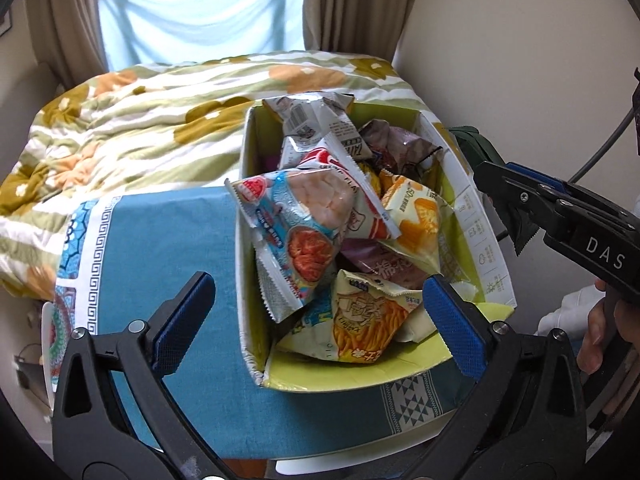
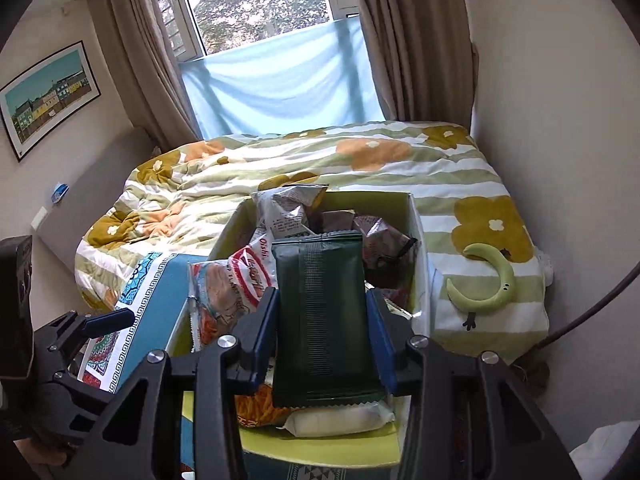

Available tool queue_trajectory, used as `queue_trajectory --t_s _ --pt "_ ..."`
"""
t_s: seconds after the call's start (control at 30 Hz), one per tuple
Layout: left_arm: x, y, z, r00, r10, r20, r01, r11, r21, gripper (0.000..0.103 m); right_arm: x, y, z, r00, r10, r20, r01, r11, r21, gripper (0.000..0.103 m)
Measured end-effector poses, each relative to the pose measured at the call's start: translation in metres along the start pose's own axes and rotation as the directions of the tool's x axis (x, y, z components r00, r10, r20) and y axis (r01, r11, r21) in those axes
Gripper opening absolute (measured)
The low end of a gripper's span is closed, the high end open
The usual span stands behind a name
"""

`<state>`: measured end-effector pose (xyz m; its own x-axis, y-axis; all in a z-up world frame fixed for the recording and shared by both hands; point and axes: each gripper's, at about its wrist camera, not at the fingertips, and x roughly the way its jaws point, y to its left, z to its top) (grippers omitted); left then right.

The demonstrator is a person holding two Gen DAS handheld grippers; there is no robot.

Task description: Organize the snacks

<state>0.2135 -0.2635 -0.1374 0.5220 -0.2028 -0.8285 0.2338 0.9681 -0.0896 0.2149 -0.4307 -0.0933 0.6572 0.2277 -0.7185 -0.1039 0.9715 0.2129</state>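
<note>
The left gripper (image 1: 316, 320) hangs over the near end of the snack box (image 1: 490, 240), jaws spread wide and empty. The right gripper (image 2: 324, 332), lettered "DAS", has its jaws clenched on a dark green packet (image 2: 320, 304) above that box. In the box, a red-and-white bag (image 2: 250, 270) reads "Oishi". Left of the box, the blue-clothed counter (image 1: 168, 248) lies bare; beyond it, the bed (image 1: 160, 120).
</note>
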Motion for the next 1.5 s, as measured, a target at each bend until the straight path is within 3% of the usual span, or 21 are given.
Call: queue_trajectory --t_s 0.13,0.2,0.23,0.3,0.53,0.83,0.97,1.23,1.4,1.5 --pt "-0.002 0.010 -0.006 0.999 0.034 -0.009 -0.034 0.999 -0.018 0.103 0.016 0.009 -0.001 0.999 0.033 -0.041 -0.033 0.999 -0.002 0.040" --pt "-0.002 0.014 -0.010 0.999 0.045 -0.013 -0.046 0.999 -0.026 0.103 0.022 0.010 -0.003 0.997 0.054 -0.062 -0.053 0.998 0.019 0.049" --pt "-0.002 0.017 -0.012 0.999 0.046 -0.016 -0.046 0.998 -0.031 0.103 0.023 0.011 -0.005 0.996 0.062 -0.067 -0.061 0.998 0.028 0.057" --pt "-0.003 0.020 -0.018 0.999 0.049 -0.022 -0.050 0.998 -0.039 0.103 0.023 0.012 -0.011 0.996 0.068 -0.064 -0.066 0.997 0.034 0.103" --pt "-0.011 0.027 -0.032 0.999 0.039 -0.021 -0.040 0.999 -0.034 0.103 0.013 0.013 -0.029 0.998 0.026 -0.062 -0.023 0.998 0.055 0.103" --pt "-0.075 0.040 -0.042 0.993 0.063 0.099 -0.065 0.998 0.012 0.103 -0.039 0.042 -0.033 0.999 -0.034 0.034 0.032 0.998 0.047 0.103" --pt "-0.126 0.055 -0.050 0.975 0.101 0.198 -0.103 0.995 -0.003 0.103 -0.074 0.068 -0.038 0.994 -0.055 0.092 0.053 0.998 0.028 0.103" --pt "-0.217 0.084 -0.081 0.912 0.186 0.365 -0.185 0.982 -0.037 0.103 -0.137 0.118 -0.057 0.970 -0.160 0.180 0.162 0.987 0.004 0.103" --pt "-0.243 0.094 -0.104 0.895 0.203 0.397 -0.203 0.978 -0.041 0.103 -0.157 0.140 -0.072 0.960 -0.200 0.196 0.207 0.978 -0.018 0.103" --pt "-0.250 0.098 -0.115 0.893 0.206 0.400 -0.205 0.978 -0.045 0.103 -0.163 0.147 -0.081 0.960 -0.200 0.196 0.207 0.978 -0.013 0.103"
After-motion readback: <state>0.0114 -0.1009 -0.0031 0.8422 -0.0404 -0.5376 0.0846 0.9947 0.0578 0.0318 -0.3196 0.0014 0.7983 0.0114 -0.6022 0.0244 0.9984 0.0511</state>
